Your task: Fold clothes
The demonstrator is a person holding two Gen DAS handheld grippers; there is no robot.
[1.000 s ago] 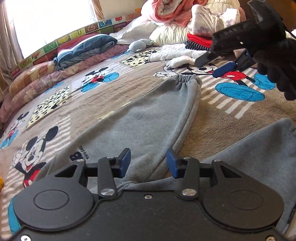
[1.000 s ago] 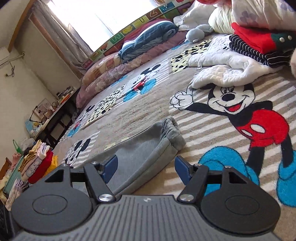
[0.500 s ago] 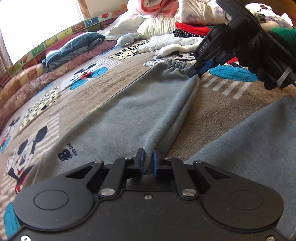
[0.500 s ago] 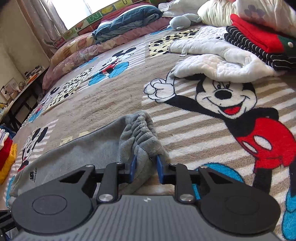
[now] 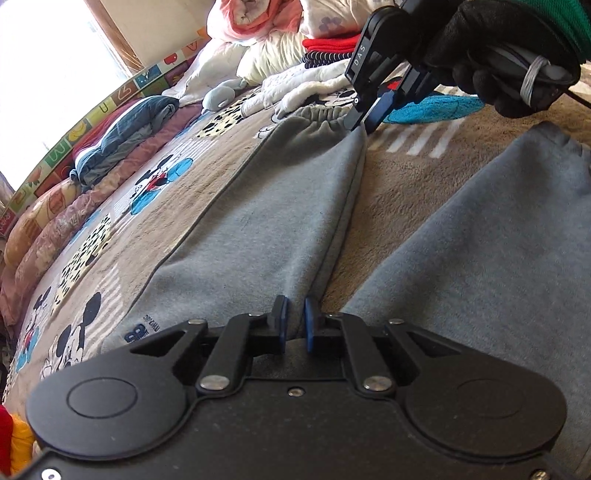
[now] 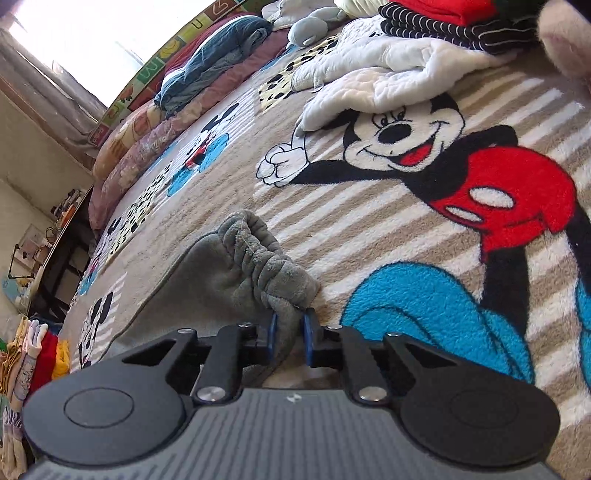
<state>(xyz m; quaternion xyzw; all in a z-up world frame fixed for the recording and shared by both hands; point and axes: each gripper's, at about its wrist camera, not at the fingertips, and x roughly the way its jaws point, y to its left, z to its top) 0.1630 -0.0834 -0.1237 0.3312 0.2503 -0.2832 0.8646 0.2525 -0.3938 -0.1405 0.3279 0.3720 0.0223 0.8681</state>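
Observation:
Grey sweatpants (image 5: 280, 206) lie spread on a cartoon-mouse blanket (image 5: 399, 192), one leg running away from me, the other leg (image 5: 491, 258) at the right. My left gripper (image 5: 294, 328) is shut on the inner seam of the far leg near the crotch. At that leg's elastic cuff (image 5: 317, 114), my right gripper (image 5: 364, 122), held by a black-gloved hand (image 5: 491, 55), pinches the cuff's corner. In the right wrist view the right gripper (image 6: 290, 336) is shut on the bunched grey cuff (image 6: 266, 266).
Folded red and striped clothes (image 6: 443, 22) and a white quilted garment (image 6: 384, 70) lie beyond the cuff. Rolled bedding (image 5: 122, 136) and a colourful letter mat line the far edge under a window. A stack of folded clothes (image 6: 33, 350) stands at the left.
Both grippers came down onto the sweatpants and shut: the left on the inner seam, the right on the cuff, which now bunches up between its pads.

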